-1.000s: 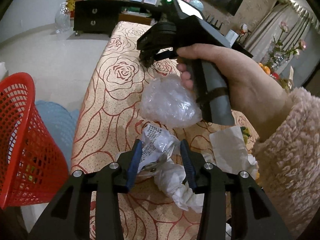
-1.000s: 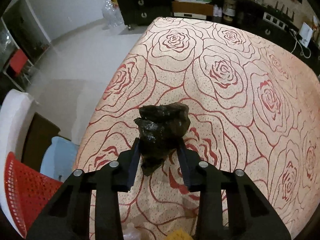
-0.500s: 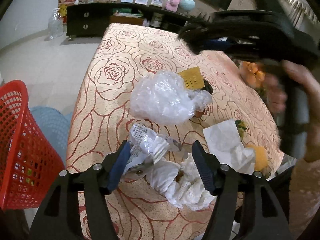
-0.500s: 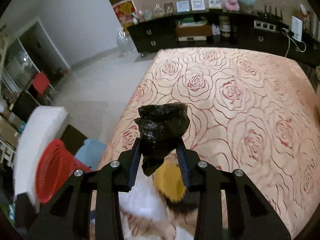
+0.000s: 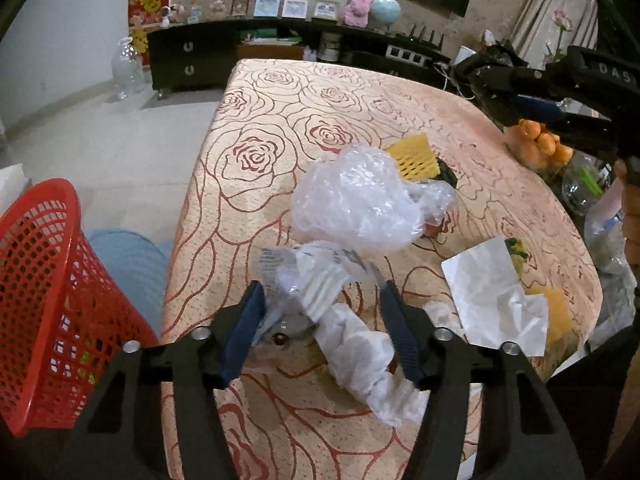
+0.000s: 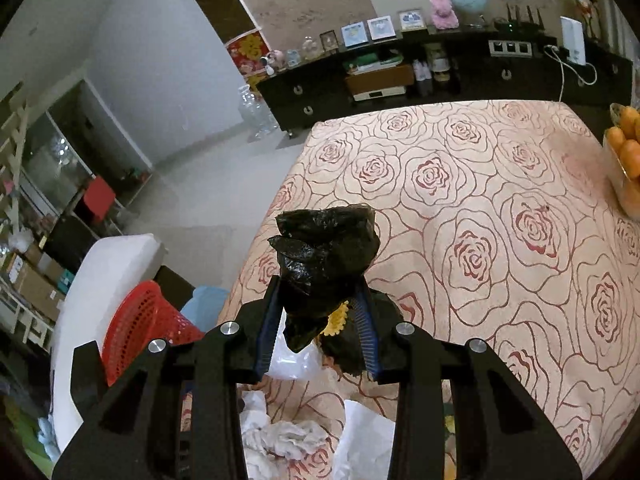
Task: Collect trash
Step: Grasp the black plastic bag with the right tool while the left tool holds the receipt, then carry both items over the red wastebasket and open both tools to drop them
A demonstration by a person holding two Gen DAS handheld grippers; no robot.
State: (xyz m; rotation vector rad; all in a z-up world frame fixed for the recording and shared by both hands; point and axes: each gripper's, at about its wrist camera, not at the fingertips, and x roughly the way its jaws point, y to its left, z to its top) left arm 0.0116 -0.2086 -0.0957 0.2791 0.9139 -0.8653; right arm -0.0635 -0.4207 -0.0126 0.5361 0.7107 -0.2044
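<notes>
The right gripper (image 6: 320, 316) clenches a light, crushable crumpled black plastic bag (image 6: 326, 256) mid-bunch, while the left gripper (image 5: 320, 332), jaws closing, straddles a soft crinkly white printed wrapper (image 5: 312, 280).

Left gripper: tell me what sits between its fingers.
In the left wrist view, the left gripper, its jaws closing, has a crumpled clear wrapper with a printed label between its fingers, lying over a white tissue wad on the tablecloth.

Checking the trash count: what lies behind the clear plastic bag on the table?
Behind the clear plastic bag, a yellow mesh piece and something dark poke out; the bag covers their near parts.
</notes>
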